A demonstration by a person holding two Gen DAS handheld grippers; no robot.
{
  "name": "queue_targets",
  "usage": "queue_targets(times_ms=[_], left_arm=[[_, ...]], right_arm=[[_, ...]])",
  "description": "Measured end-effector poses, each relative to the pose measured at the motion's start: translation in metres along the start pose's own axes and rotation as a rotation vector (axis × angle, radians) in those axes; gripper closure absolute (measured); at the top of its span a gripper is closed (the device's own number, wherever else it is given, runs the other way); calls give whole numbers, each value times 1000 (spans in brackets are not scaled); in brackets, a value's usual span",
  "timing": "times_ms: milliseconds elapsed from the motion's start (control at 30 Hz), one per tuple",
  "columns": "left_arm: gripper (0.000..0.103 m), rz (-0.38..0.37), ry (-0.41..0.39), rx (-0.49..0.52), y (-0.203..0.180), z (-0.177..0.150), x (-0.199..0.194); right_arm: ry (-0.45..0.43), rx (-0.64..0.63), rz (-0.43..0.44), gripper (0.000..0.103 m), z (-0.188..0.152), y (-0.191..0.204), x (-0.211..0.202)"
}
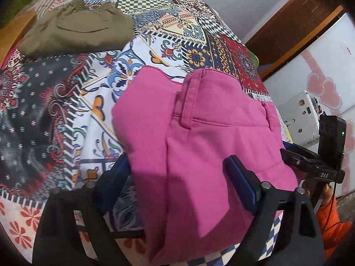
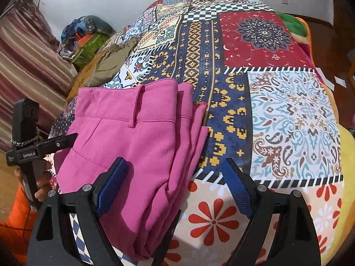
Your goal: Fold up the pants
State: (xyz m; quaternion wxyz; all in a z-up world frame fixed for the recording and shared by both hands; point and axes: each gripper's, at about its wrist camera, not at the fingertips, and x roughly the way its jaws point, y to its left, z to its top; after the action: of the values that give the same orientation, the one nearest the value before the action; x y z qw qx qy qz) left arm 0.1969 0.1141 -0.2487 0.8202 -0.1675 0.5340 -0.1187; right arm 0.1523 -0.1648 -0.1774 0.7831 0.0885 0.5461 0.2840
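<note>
Left wrist view: pink pants (image 1: 199, 146) lie folded on the patchwork bed (image 1: 73, 102), olive garment (image 1: 75, 33) beyond, both grippers (image 1: 177, 177) (image 2: 175, 184) with fingers spread empty (final tidy likely), next needing edge alignment.

This is a home, most likely a bedroom. A patchwork bedspread (image 2: 277, 102) in many printed patterns covers a bed. At 9 o'clock in the right wrist view hangs a striped curtain (image 2: 28, 51), with a heap of bags and cloth (image 2: 86, 37) at 10 o'clock. In the left wrist view, at 3 o'clock, stands a white cupboard door with pink hearts (image 1: 328, 88), framed by dark wood (image 1: 295, 22) at 2 o'clock.
</note>
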Motion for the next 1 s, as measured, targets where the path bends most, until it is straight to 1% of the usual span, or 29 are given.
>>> queue_targets(times_ms=[67,133,200,233,300,333,367,433,500,567,600,667,767,900,1000], left_arm=[[16,-1,-5,6,-2,0,4],[20,-14,-7,-4,-2,3,5],[25,-22,-8,-9,-3,4,6],[28,-24,-8,-8,-4,5,5],[32,-25,-9,-3,-6,5,4],[38,-30,-15,4,-7,5,2],[42,-36,-20,12,-8,3,0],[48,-37,-40,29,-11,0,-3],[54,-38,-49,29,-13,-1,-6],[59,-37,-58,27,-15,-2,-9],[64,-37,-62,29,-16,-3,-11],[72,-32,-88,55,-21,-4,-18],[76,-12,-111,86,-29,-6,-28],[78,22,-130,115,-41,-6,-38],[78,37,-151,121,-47,-6,-47]], right_arm=[[-4,3,8,20,0,0,1],[-9,-5,21,26,0,2,0],[-10,-18,37,39,1,5,0],[-9,-21,46,42,1,5,0],[-12,-25,61,53,1,8,0],[-14,-27,64,55,2,9,1],[-18,-30,67,59,2,10,1],[-27,-31,64,61,1,11,1],[-49,-38,61,70,0,14,-2],[-62,-50,51,74,1,17,-4],[-69,-56,48,77,1,18,-5],[-79,-58,50,80,3,18,-9],[-93,-59,65,85,4,21,-14],[-127,-93,65,89,6,32,-25],[-149,-119,61,91,7,42,-32]])
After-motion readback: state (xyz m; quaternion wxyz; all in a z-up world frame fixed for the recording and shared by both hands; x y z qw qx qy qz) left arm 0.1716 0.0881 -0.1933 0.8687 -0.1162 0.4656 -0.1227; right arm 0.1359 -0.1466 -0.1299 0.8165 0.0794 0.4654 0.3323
